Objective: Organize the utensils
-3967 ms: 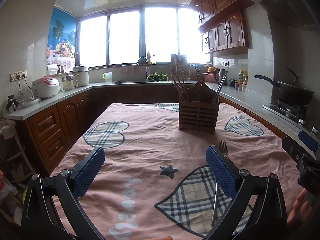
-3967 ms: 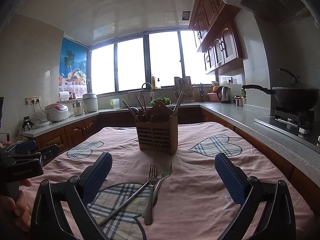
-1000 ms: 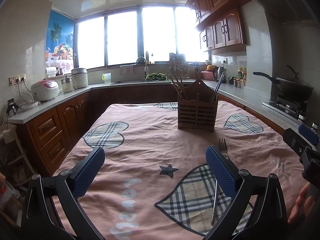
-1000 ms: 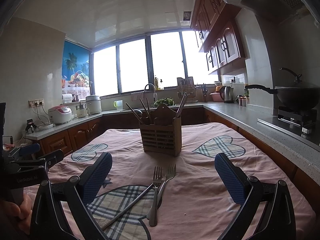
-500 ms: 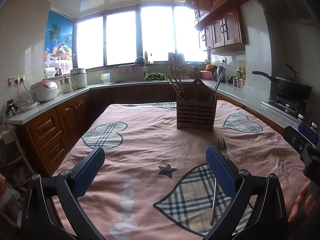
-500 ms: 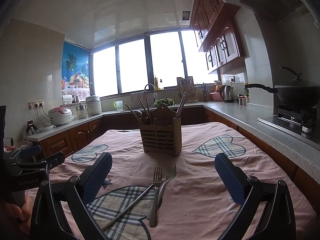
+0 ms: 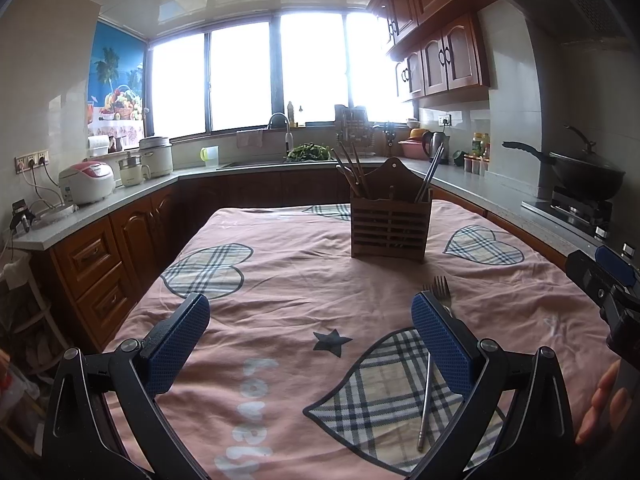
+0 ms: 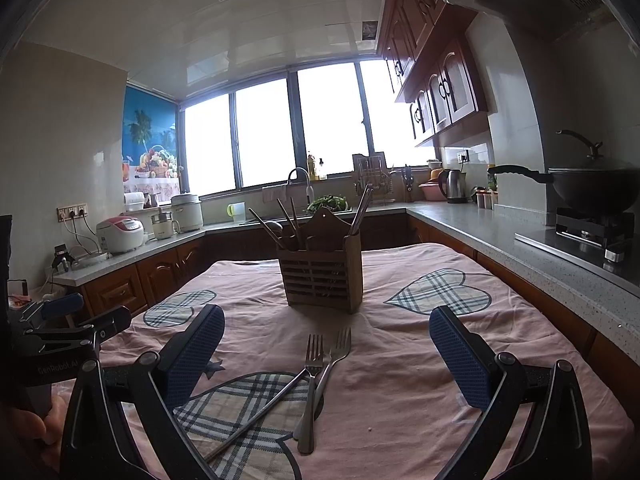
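Both the left gripper (image 7: 310, 334) and the right gripper (image 8: 326, 346) are spread wide and hold nothing. Two steel forks (image 8: 320, 376) lie near the pink tablecloth's (image 8: 400, 400) front edge, before the brown slatted wooden holder (image 8: 322, 276). No fork is picked yet; the next move should close on one handle.

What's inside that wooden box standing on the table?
The wooden box holds chopsticks and several wooden-handled utensils sticking out the top. Their lower ends, and anything shorter, are hidden behind its slatted front.

Bright bay windows (image 7: 276, 76), dark wooden cabinets (image 7: 444, 56), grey countertops (image 8: 520, 232), white ceiling (image 8: 240, 28).
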`<state>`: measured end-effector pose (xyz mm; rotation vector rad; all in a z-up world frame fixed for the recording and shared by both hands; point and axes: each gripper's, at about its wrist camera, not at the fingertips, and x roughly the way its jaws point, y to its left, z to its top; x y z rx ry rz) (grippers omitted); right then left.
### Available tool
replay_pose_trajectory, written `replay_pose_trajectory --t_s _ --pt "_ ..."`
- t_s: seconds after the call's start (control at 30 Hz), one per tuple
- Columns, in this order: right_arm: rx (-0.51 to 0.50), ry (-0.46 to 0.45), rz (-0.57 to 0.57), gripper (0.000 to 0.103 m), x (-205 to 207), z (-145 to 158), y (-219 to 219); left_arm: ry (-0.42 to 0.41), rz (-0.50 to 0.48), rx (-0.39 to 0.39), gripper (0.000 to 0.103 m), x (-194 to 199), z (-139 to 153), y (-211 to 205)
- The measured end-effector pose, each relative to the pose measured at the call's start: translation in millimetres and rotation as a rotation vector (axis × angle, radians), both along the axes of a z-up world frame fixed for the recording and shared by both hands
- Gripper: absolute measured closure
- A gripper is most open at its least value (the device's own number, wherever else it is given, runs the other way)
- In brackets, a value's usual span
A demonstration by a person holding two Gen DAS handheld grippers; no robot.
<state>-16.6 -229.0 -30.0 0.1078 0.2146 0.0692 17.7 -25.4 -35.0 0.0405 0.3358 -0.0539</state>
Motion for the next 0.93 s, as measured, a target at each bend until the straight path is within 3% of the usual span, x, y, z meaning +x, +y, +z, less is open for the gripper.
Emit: replay_pose_trajectory --t_s 0.93 --pt "0.036 0.046 -0.011 0.000 13 -1 -6 0.003 -0.045 -0.028 0.000 12 7 -5"
